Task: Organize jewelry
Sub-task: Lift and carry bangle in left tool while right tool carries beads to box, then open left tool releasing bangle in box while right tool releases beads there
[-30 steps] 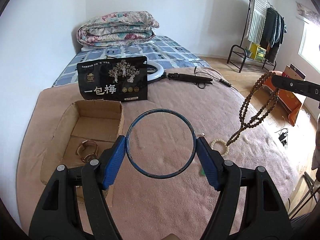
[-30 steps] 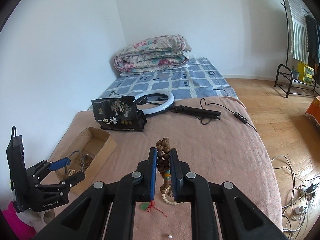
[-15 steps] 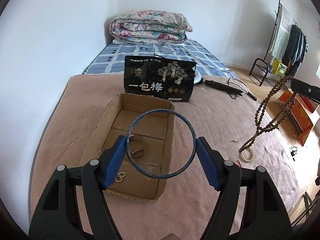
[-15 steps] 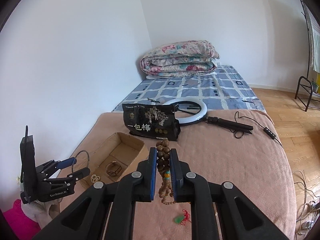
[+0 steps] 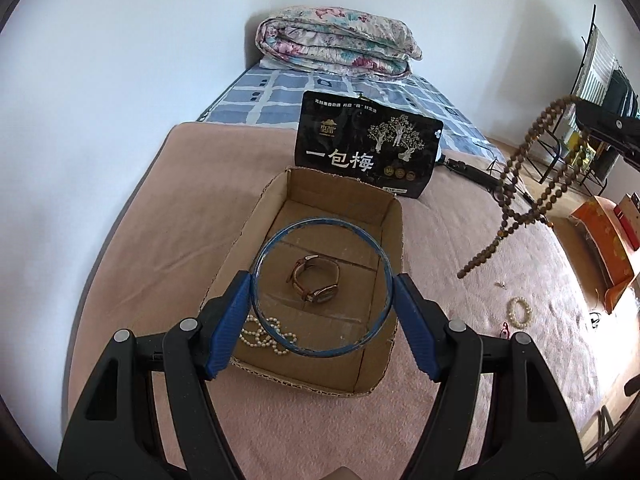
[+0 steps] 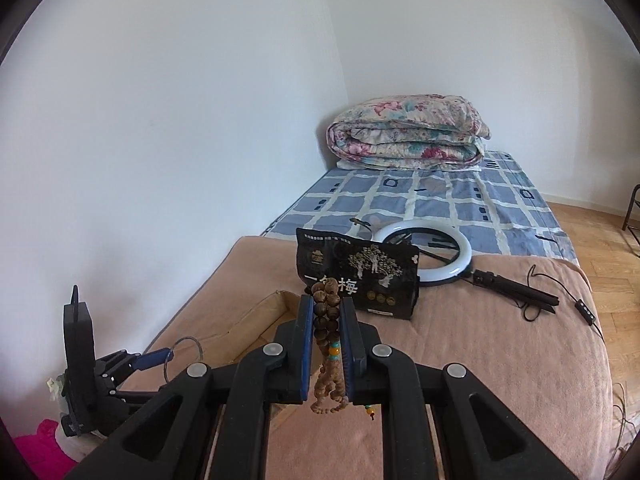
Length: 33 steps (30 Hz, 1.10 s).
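Observation:
My left gripper (image 5: 322,286) is shut on a thin blue bangle (image 5: 320,220), gripped at its sides by both blue pads. The bangle hangs over an open cardboard box (image 5: 256,216). A brown-strapped watch (image 5: 316,282) and a string of pearls (image 5: 266,332) lie in the box. My right gripper (image 6: 326,320) is shut on a long brown bead necklace (image 6: 326,304), which dangles in loops (image 5: 516,184) above the blanket, to the right of the box. A white pearl bracelet (image 5: 520,312) lies on the blanket.
A black snack bag (image 5: 368,148) stands right behind the box. A ring light (image 6: 424,252) with its stand and cable lies beyond it. A folded quilt (image 5: 336,44) rests at the wall. An orange box (image 5: 604,248) and a clothes rack (image 5: 600,80) are off the bed's right side.
My left gripper has carried the bangle leftward, from over bare blanket to over the box. My right gripper has moved left toward the box, and the bead necklace has come up off the blanket.

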Motion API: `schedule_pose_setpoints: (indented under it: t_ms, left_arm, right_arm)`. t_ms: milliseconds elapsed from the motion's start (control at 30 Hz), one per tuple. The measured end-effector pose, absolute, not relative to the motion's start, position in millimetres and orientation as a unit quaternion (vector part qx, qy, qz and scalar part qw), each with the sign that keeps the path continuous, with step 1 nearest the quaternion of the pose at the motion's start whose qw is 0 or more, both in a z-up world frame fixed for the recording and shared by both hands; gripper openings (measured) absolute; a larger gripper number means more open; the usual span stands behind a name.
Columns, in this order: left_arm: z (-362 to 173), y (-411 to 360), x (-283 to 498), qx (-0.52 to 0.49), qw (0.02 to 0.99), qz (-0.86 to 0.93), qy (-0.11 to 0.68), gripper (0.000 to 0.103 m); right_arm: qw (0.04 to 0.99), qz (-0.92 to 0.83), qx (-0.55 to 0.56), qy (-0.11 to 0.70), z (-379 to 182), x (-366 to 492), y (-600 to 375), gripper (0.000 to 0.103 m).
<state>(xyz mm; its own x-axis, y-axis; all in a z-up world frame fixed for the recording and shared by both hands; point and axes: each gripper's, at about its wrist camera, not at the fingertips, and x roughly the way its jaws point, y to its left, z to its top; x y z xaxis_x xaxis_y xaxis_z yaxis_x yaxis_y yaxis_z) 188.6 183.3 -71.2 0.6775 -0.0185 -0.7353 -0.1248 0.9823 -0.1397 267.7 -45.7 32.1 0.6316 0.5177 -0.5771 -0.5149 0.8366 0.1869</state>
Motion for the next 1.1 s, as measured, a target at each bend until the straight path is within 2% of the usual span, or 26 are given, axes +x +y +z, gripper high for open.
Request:
schedule_pose_setpoints:
  t_ms: [500,1000,1100]
  left_arm:
    - [-86,177,197,-0.097,0.897,0.022,0.431,0.073]
    - [-101,172,203,-0.105,0.884,0.020,0.455,0.073]
    - [-101,172,203,-0.106,0.883,0.023,0.456,0.074]
  right_arm:
    - [0.887,0.317,-0.022,0.336,0,306,29,0.010]
    - [0.869,0.307,-0.028,0.387,-57,339,47,0.011]
    - [0.865,0.306,-0.025,0.397,-65,342,48,0.014]
